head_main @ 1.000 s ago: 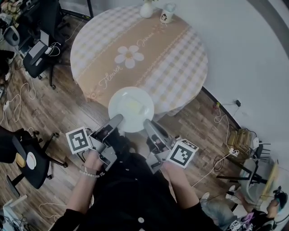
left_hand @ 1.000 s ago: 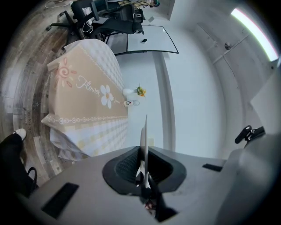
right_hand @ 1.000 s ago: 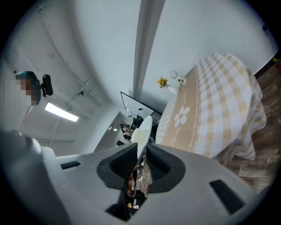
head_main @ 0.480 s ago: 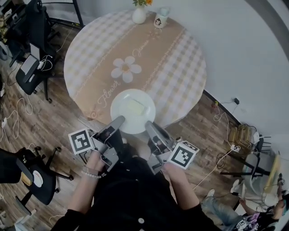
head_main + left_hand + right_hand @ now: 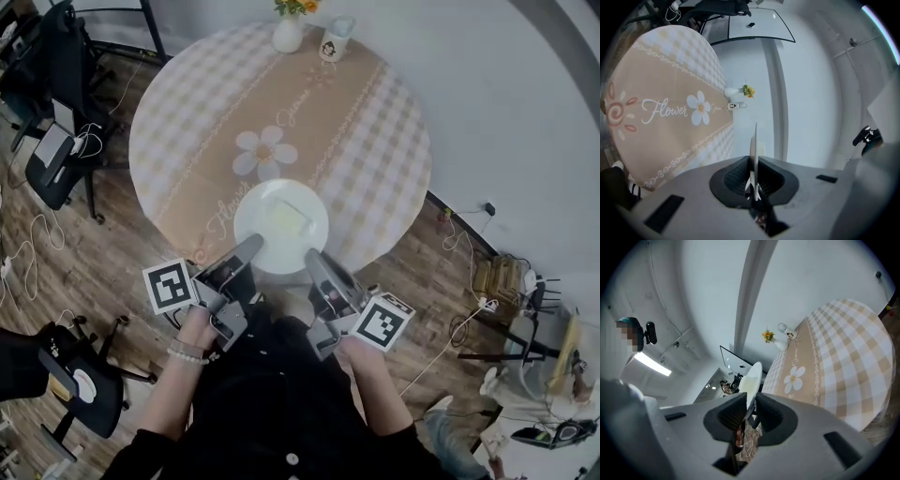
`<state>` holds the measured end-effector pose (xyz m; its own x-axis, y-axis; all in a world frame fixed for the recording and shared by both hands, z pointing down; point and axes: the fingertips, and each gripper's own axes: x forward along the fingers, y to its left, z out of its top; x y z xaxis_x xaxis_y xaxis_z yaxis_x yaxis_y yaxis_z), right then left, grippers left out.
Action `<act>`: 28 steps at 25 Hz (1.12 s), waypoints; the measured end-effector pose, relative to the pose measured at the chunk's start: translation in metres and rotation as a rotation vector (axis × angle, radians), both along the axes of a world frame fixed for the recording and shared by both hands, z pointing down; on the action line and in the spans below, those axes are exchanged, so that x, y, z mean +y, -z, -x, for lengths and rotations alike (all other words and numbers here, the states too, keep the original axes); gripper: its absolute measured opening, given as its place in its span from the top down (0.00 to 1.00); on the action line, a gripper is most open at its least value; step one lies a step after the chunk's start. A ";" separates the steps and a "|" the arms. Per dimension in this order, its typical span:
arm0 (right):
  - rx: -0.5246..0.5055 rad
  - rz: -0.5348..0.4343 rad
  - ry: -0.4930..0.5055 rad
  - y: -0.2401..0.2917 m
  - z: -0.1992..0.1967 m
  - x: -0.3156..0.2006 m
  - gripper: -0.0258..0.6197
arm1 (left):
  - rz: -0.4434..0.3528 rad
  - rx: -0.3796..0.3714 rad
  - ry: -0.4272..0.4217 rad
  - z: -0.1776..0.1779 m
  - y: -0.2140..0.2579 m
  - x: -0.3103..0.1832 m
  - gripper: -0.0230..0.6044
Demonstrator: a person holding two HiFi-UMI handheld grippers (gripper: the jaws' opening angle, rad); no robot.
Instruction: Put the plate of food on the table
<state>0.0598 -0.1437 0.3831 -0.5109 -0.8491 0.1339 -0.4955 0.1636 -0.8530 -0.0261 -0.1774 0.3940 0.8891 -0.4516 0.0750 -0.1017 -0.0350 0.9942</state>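
Close in front of me, my L gripper (image 5: pixel 251 244) & R gripper (image 5: pixel 313 255) each pinch the plate (image 5: pixel 280 202) rim. Plate w/ food (image 5: pixel 286 219) is level over near edge of table (image 5: pixel 375 141), contact unclear. Risk: letting go unevenly or too near edge tips it, food slides. Vase (image 5: pixel 287 36), mug (image 5: pixel 336 39) far off.

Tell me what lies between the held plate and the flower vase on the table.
Nothing stands there. In the head view, only bare tablecloth with its printed daisy stretches from the plate to the vase.
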 end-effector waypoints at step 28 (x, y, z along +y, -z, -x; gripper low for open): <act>-0.002 0.035 0.070 -0.014 0.003 -0.006 0.90 | 0.012 -0.004 0.061 0.004 -0.014 0.000 0.93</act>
